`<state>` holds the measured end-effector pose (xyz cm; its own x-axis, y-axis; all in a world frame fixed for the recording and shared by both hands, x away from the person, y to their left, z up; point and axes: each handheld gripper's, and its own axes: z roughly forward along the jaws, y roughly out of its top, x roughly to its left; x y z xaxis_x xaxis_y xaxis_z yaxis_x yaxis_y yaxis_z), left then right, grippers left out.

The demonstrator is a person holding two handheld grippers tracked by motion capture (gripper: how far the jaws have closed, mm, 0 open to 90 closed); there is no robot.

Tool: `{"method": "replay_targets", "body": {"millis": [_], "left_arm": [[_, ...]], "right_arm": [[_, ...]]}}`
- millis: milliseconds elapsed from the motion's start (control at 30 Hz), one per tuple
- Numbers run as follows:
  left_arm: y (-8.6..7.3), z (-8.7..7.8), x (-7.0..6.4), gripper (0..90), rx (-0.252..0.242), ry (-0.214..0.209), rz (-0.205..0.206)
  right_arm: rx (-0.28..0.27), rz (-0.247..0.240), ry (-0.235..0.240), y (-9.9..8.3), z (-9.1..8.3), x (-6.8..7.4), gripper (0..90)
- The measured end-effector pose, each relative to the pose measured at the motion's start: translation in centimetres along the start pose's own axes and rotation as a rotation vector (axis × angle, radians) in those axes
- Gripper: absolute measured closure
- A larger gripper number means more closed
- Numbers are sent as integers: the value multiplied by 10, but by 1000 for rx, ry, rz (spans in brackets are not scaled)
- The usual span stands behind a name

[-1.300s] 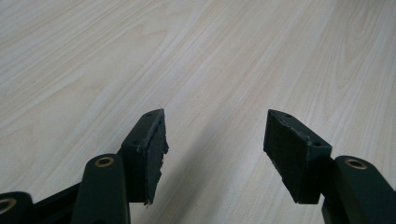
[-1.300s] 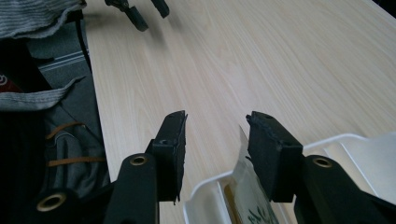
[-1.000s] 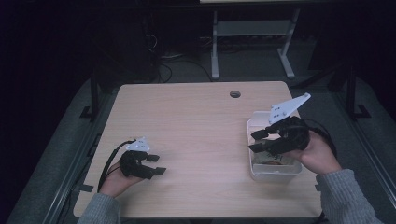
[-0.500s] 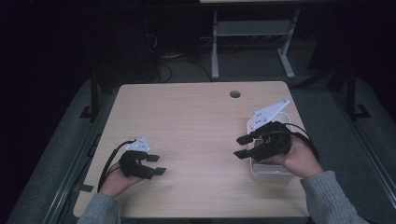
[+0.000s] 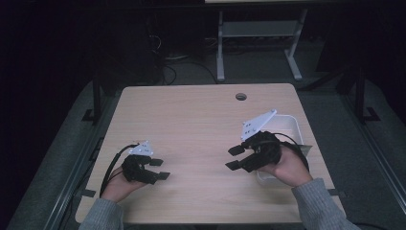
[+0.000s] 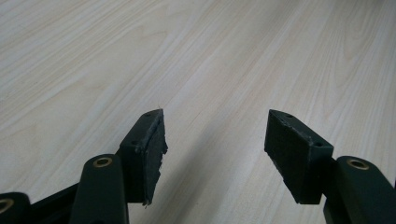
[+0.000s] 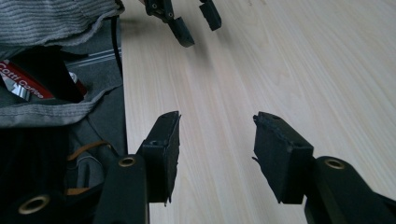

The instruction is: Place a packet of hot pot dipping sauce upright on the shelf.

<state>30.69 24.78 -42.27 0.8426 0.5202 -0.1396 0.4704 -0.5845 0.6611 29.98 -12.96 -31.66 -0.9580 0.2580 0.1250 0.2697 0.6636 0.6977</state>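
**Both grippers empty over the table; bin behind the right hand**

Pale wood-grain table point(image 5: 191, 124) under dim light, dark floor and a white frame stand beyond it.

Nearest the person: grey sleeves come in at the bottom edge of the high view. Left gripper point(image 5: 159, 168) sits low near the front-left corner of the table, jaws apart, nothing between them; its own view confirms bare wood between the pads point(image 6: 212, 140). The cable loops back toward the table edge.

Right gripper point(image 5: 235, 157) is held at the front right, jaws spread and pointing left across the table toward the other hand. Its own view shows bare wood grain between the jaws point(image 7: 215, 154), with the left gripper point(image 7: 187, 21) farther off near the top.

Just behind the right hand: a clear plastic bin point(image 5: 292, 125), partly hidden by hand and gripper. Contents cannot be read from the high view.

Farther back: a round cable hole point(image 5: 241, 96) near the far edge.

Judgement: nothing is held by either gripper and nothing lies on the open tabletop, so no transfer is in hand. Whatever handling involves the bin appears either finished or not begun; the pictures do not settle which.
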Motion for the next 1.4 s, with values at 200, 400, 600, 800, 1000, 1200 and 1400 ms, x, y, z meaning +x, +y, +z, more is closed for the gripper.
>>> {"method": "replay_targets", "body": {"millis": [200,400,600,800,1000,1200,1400], "left_arm": [[0,-1,0,381,-3,1,-3],[1,0,-2,381,-1,-4,2],[2,1,-4,380,-7,-7,4],[1,0,-3,379,-9,-5,1],[1,-2,-2,379,-11,-1,1],[1,0,-2,377,-5,0,3],[0,2,-2,370,1,4,1]], "right_arm": [[-2,9,20,2,17,1,459],[-9,36,34,2,29,0,430],[-7,59,62,-1,48,0,425],[14,63,87,-4,70,2,412],[29,61,102,-10,84,6,406],[37,73,113,-17,97,10,406],[34,87,116,-24,106,14,386]]}}
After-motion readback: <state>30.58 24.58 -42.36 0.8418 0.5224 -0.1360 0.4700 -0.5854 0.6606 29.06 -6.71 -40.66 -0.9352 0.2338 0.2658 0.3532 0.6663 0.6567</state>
